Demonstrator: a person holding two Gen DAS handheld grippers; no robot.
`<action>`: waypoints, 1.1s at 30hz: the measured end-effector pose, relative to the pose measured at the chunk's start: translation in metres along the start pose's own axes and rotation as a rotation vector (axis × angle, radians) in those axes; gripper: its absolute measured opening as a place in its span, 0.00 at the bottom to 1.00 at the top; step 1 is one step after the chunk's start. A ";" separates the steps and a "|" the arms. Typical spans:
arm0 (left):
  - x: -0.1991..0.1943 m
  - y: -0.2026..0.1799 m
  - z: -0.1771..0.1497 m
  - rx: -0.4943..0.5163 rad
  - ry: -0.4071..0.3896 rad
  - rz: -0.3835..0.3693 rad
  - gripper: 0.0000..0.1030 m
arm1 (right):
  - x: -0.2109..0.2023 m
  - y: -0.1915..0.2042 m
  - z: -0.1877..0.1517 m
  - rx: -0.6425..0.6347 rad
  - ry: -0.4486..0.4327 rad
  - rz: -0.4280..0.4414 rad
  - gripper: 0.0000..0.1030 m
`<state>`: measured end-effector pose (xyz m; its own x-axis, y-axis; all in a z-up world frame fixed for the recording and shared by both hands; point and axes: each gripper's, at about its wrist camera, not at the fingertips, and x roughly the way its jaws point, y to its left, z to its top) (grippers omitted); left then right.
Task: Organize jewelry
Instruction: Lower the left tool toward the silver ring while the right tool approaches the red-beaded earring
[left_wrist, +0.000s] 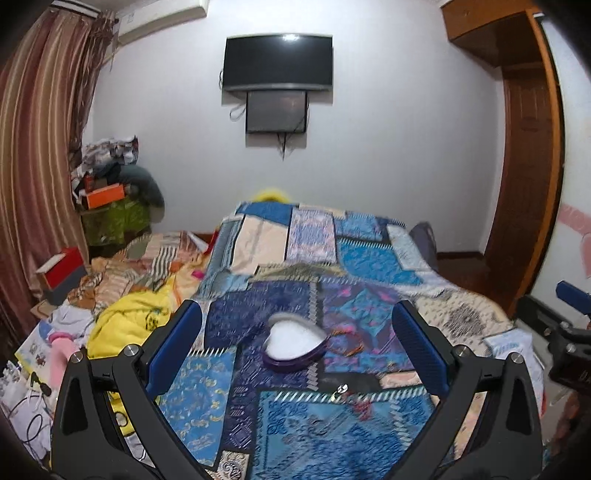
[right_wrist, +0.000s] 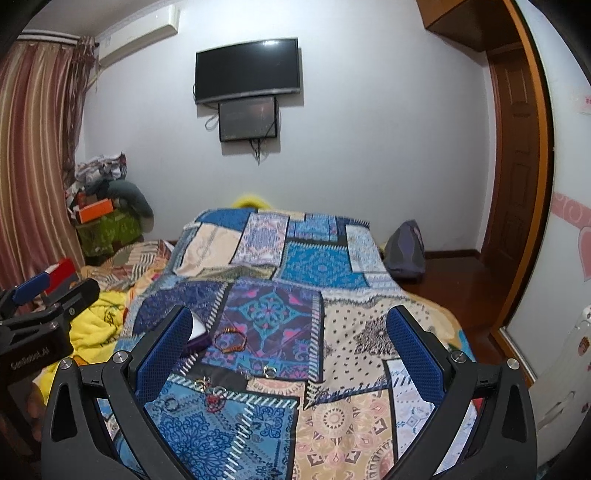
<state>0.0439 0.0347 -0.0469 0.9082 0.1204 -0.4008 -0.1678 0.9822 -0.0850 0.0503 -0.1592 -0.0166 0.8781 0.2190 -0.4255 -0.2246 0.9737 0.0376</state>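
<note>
A purple heart-shaped box with a white lining lies open on the patchwork bedspread, between my left gripper's fingers and a little beyond them. My left gripper is open and empty. A beaded bracelet lies just right of the box. A silver ring, a red-and-silver trinket and a dark ring lie nearer. My right gripper is open and empty above these pieces. The trinket also shows in the left wrist view.
A yellow garment and cluttered bedding lie left of the bedspread. A red box and a pile with an orange box stand by the curtain. A grey bag sits on the floor at right, near a wooden door.
</note>
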 end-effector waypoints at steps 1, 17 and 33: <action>0.006 0.005 -0.005 0.030 0.071 0.015 1.00 | 0.004 -0.001 -0.003 -0.001 0.015 -0.003 1.00; 0.103 0.041 -0.083 -0.087 0.514 -0.120 0.96 | 0.082 0.006 -0.060 -0.082 0.363 0.154 0.99; 0.117 0.006 -0.113 0.046 0.626 -0.222 0.48 | 0.122 0.023 -0.085 -0.085 0.514 0.335 0.57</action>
<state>0.1062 0.0389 -0.1977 0.5227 -0.1787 -0.8336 0.0267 0.9807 -0.1935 0.1162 -0.1159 -0.1440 0.4429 0.4330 -0.7851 -0.5044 0.8443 0.1811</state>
